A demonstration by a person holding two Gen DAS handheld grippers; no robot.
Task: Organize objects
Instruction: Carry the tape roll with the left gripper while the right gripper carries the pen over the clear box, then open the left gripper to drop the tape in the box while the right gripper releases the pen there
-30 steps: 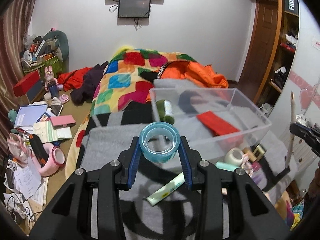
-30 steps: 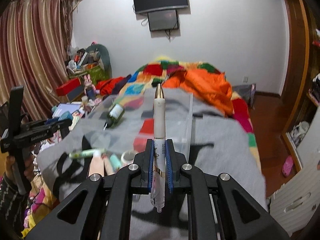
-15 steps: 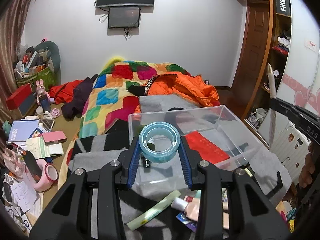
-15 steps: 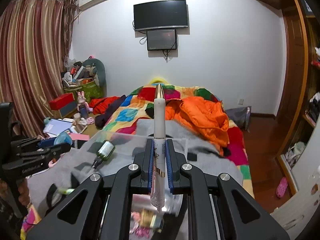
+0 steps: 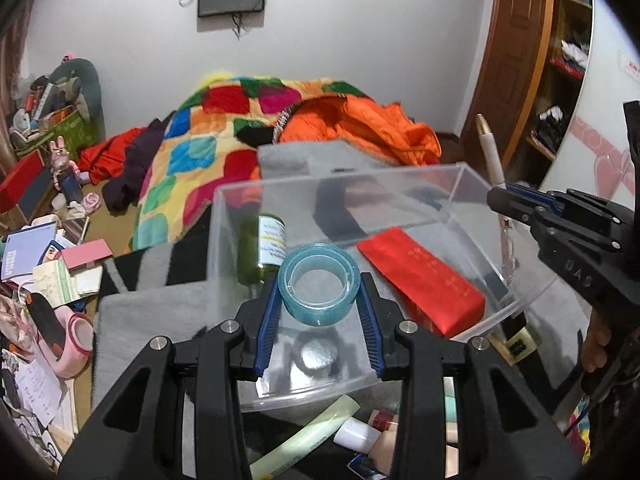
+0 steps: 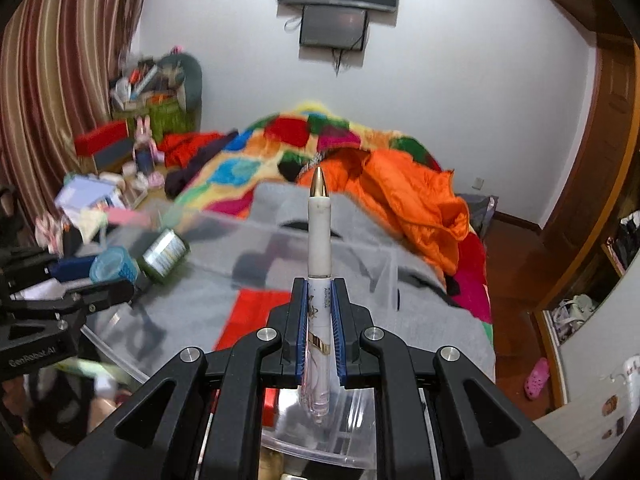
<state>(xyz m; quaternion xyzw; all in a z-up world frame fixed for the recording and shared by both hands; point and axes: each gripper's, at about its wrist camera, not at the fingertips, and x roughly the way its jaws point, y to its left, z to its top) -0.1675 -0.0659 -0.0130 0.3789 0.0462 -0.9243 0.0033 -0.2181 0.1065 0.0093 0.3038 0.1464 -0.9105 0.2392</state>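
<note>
Both grippers have closed in on the clear plastic bin (image 5: 460, 184) since half a second ago; it now fills the middle of each view. At lower centre of the left wrist view, the left gripper (image 5: 319, 312) clamps a roll of blue tape (image 5: 319, 289), held above the bin's near end. Inside the bin lie a green bottle (image 5: 264, 248) and a red packet (image 5: 420, 280). From the right edge, the right gripper (image 5: 516, 198) squeezes a white pen (image 5: 491, 152) upright by the bin's right wall; whether the pen's lower end is inside the bin is unclear. Tubes (image 5: 304, 436) lie on the grey blanket (image 5: 148, 312) near the bottom of the frame.
</note>
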